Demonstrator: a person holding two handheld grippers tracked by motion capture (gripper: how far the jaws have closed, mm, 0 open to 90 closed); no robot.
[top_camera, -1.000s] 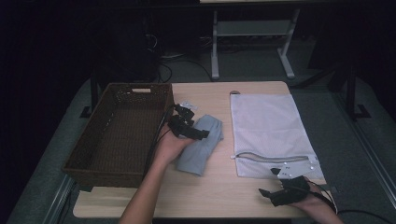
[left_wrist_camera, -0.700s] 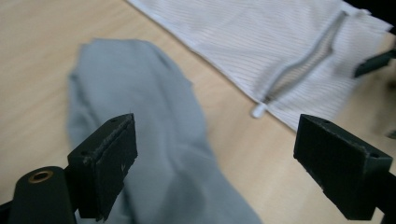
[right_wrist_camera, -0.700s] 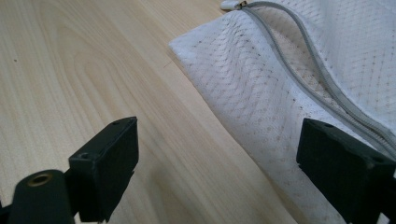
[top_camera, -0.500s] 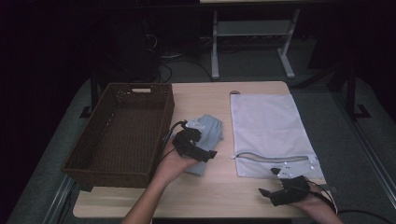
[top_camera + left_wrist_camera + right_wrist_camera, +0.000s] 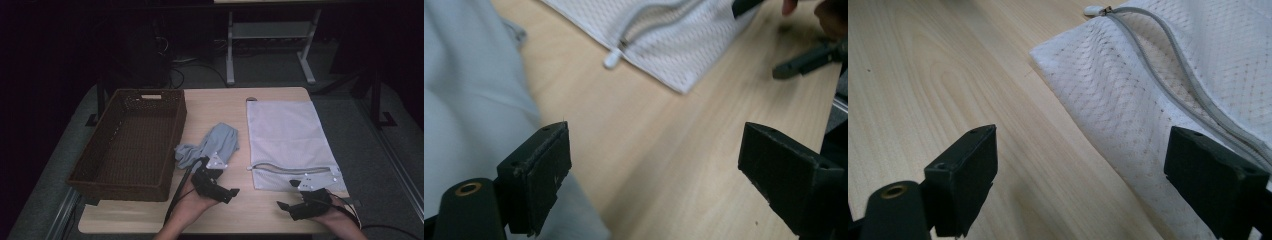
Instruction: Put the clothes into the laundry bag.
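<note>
A crumpled grey cloth [image 5: 216, 144] lies on the wooden table [image 5: 215, 102] between a brown wicker basket [image 5: 131, 142] and a flat white mesh zip bag [image 5: 287, 132]. My left gripper [image 5: 225, 187] hovers just in front of the cloth. Its jaws have just been opening and stand open with nothing between them. In the left gripper view [image 5: 654, 137] one jaw overlaps the cloth [image 5: 469, 95], and the bag's zip pull [image 5: 614, 57] lies ahead. My right gripper [image 5: 286, 196] stands open by the bag's near left corner [image 5: 1128, 85], holding nothing.
The basket [image 5: 150, 97] is empty and fills the table's left side. The bag's zip [image 5: 292, 167] runs along its near end, partly undone. Bare wood [image 5: 250, 215] lies between the two grippers. Dark floor and a metal stand [image 5: 270, 40] are beyond the table.
My left gripper has drawn back from over the cloth toward the table's near edge and dropped lower, leaving the cloth lying there. The right gripper has kept still.
</note>
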